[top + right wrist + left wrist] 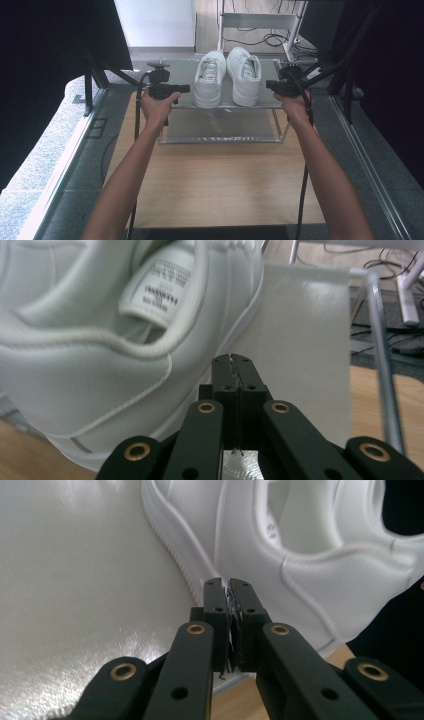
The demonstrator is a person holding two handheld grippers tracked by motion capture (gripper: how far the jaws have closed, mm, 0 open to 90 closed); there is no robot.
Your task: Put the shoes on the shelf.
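Up on the shelf (227,106), two light, soft white shoes (227,77) sit between my left gripper (186,88) and right gripper (269,84), both pinched together empty; I'd grip their firmer heels.

A white tag (156,286) on the tongue of the white shoe (90,375), up and to the left of the right gripper (235,360), carries a few lines of dark print, too blurred to read. No other writing shows.
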